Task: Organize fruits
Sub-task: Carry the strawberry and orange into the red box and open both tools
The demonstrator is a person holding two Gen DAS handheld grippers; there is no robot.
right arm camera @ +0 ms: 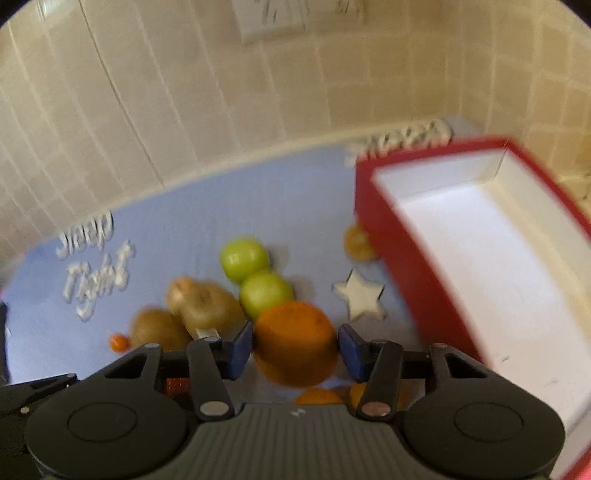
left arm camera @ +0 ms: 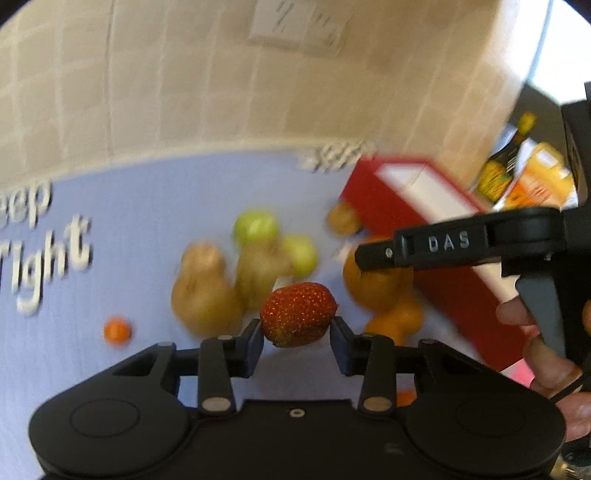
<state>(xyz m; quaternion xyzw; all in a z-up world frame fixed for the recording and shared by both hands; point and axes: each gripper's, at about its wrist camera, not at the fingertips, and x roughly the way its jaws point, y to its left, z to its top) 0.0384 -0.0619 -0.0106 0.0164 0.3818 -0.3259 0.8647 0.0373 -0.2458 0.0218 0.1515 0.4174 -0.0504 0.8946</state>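
My left gripper (left arm camera: 298,334) is shut on a red strawberry (left arm camera: 298,314), held clear above the blue cloth (left arm camera: 147,221). My right gripper (right arm camera: 295,349) is shut on an orange (right arm camera: 295,341), its blue pads pressed against both sides. The right gripper's black body (left arm camera: 461,243) reaches into the left wrist view from the right, over an orange (left arm camera: 373,288). Below lie two green fruits (right arm camera: 245,258) (right arm camera: 266,293), brown pears (right arm camera: 203,304) and a kiwi (right arm camera: 159,330). A red box with a white, bare inside (right arm camera: 480,251) stands to the right.
A tiled wall (right arm camera: 184,110) with a socket (right arm camera: 269,18) rises behind the cloth. A small orange fruit (left arm camera: 117,329) lies at the left, another round brown fruit (right arm camera: 357,242) by the box. A white star shape (right arm camera: 360,295) lies on the cloth. Bottles and a carton (left arm camera: 517,173) stand far right.
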